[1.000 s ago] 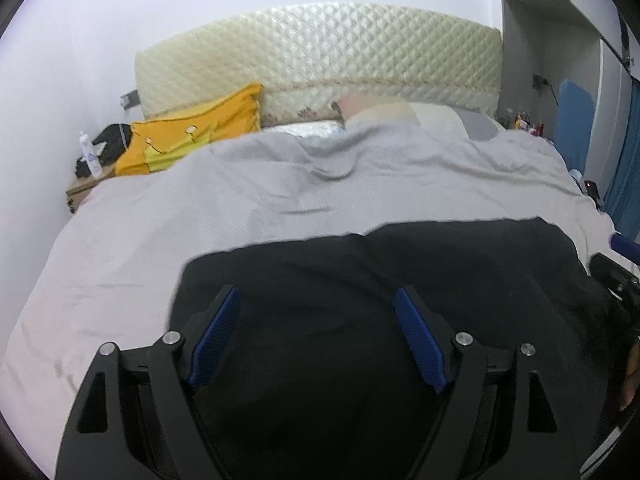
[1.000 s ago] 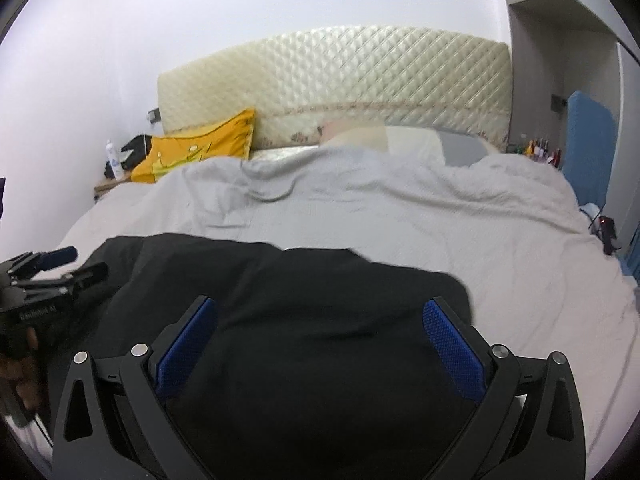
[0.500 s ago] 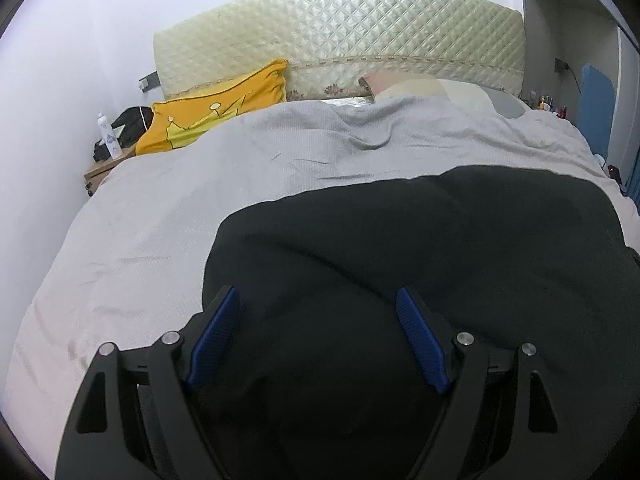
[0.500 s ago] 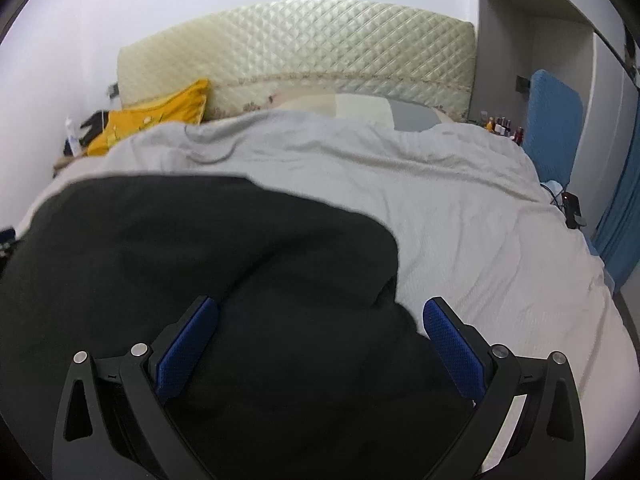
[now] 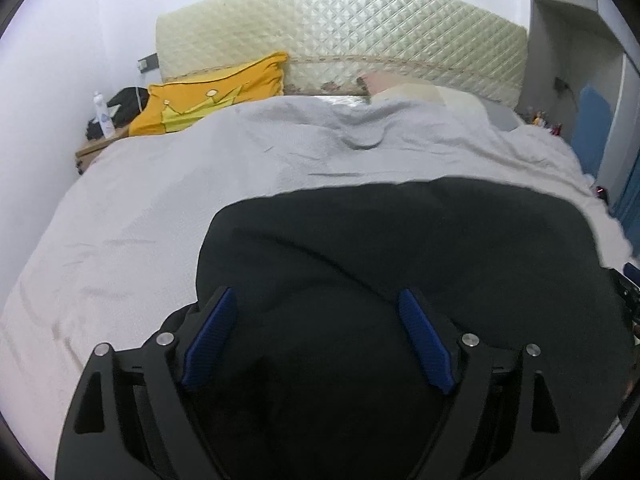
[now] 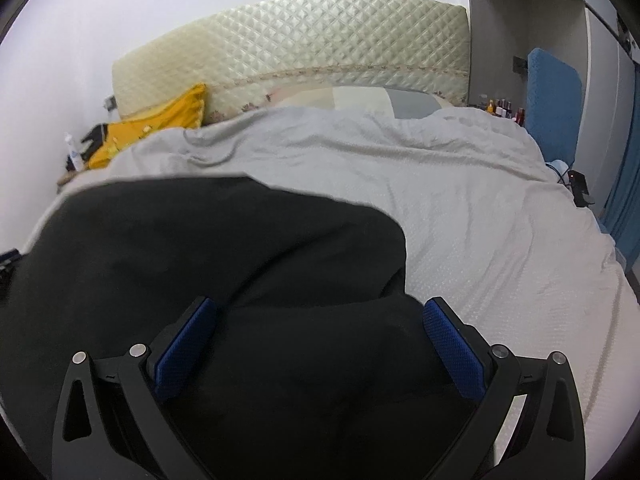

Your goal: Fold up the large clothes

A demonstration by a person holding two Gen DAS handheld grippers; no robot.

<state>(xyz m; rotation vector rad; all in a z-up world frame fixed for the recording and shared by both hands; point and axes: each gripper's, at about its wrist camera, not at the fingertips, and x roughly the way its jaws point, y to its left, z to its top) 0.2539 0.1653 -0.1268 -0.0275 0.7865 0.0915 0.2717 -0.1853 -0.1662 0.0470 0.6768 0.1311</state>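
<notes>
A large black garment (image 5: 400,248) lies spread on the grey bedspread (image 5: 160,200), near the bed's front edge. It also fills the lower left of the right wrist view (image 6: 200,248), where a fold ridge crosses it. My left gripper (image 5: 318,300) is open, its blue pads wide apart just above the garment's left part. My right gripper (image 6: 320,312) is open above the garment's right edge, with bare bedspread (image 6: 500,240) to its right. Neither gripper holds anything.
A quilted cream headboard (image 5: 340,40) stands at the far end, with a yellow pillow (image 5: 208,96) at its left. A bedside table with a bottle (image 5: 102,114) is at the far left. A blue chair (image 6: 554,100) and small bottles stand right of the bed.
Both grippers stayed open and shifted over the garment. The garment now lies farther forward and wider across the bed than one second ago. The other gripper has nearly left each view.
</notes>
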